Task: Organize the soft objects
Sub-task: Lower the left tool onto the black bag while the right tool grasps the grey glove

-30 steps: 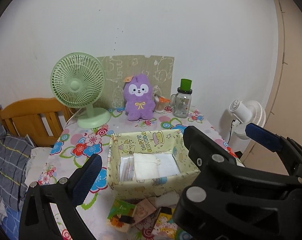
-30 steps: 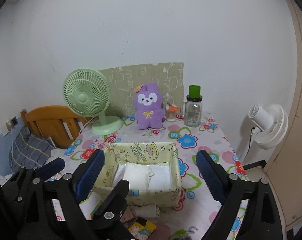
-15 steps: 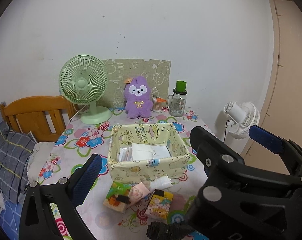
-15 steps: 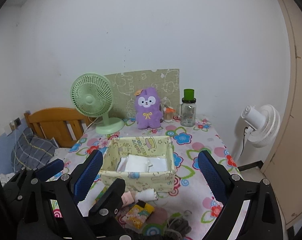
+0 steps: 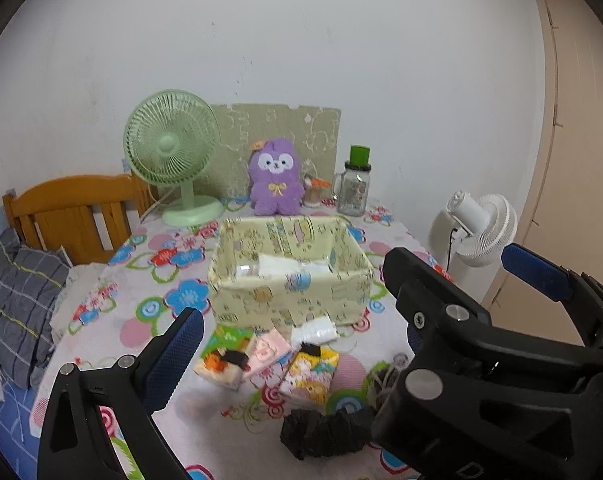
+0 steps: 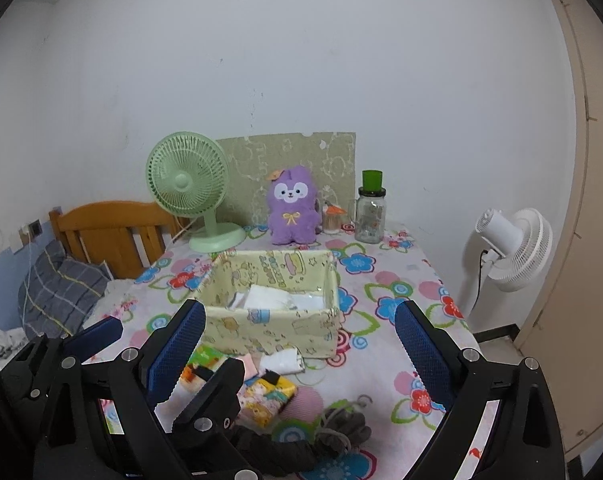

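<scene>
A yellow cartoon-print fabric box (image 5: 289, 298) (image 6: 277, 322) sits mid-table with white folded items (image 5: 279, 266) inside. In front of it lie a white roll (image 5: 315, 330) (image 6: 283, 361), a pink packet (image 5: 267, 352), colourful printed packs (image 5: 311, 372) (image 6: 267, 398), a dark cloth (image 5: 325, 432) and a grey knit glove (image 6: 347, 426). My left gripper (image 5: 341, 312) is open and empty, held above the near table edge. My right gripper (image 6: 297, 344) is open and empty, beside it. Each gripper partly blocks the other's view.
A green desk fan (image 5: 173, 160), a purple plush (image 5: 276, 178) (image 6: 294, 204), a glass jar with green lid (image 5: 355, 188) and a small cup stand at the back wall. A white floor fan (image 5: 481, 226) stands right of the table. A wooden bed frame (image 5: 73, 208) is left.
Both grippers have pulled back and up from the box. More of the near table now shows, including the packs, dark cloth and glove. Both stay open.
</scene>
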Demonstrator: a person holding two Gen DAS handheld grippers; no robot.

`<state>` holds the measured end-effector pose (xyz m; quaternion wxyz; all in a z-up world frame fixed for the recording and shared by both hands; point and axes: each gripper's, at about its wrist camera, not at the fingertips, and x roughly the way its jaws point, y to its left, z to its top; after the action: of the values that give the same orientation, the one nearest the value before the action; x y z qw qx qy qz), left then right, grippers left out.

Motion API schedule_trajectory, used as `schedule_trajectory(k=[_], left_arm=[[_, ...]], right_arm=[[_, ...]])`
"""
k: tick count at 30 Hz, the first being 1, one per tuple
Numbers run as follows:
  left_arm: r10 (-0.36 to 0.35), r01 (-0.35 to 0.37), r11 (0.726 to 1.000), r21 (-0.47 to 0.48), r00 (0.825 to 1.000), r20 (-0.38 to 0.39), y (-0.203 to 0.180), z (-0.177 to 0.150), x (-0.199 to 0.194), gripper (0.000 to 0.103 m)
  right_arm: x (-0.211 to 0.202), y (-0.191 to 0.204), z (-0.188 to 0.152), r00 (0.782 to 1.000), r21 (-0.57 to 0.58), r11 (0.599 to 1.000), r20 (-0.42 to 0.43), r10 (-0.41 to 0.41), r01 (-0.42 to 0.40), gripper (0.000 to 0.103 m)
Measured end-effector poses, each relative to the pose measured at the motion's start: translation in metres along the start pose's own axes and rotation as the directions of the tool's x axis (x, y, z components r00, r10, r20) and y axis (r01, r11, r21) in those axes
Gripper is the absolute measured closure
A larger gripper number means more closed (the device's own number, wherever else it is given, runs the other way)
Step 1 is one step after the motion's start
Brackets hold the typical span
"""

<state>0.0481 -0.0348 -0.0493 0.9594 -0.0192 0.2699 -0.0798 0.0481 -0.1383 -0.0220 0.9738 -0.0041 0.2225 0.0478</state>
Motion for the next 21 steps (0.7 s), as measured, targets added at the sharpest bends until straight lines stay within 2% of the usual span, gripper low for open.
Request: schedule_trajectory(k=[14, 21], left_arm=[[-0.045, 0.046, 0.999, 0.008, 0.999, -0.018, -0.012, -0.044, 0.023, 0.0], [-0.058, 0.059, 0.998, 0.018, 0.997, -0.051, -0.013, -0.065, 0.039, 0.0]], right_arm=[[0.01, -0.014, -0.049, 1.0, 0.011, 1.0, 0.006, -0.019, 0.019, 0.006], [0.023, -0.019, -0.076, 0.998, 0.01, 0.999, -0.045, -0.036, 0.037, 0.006]])
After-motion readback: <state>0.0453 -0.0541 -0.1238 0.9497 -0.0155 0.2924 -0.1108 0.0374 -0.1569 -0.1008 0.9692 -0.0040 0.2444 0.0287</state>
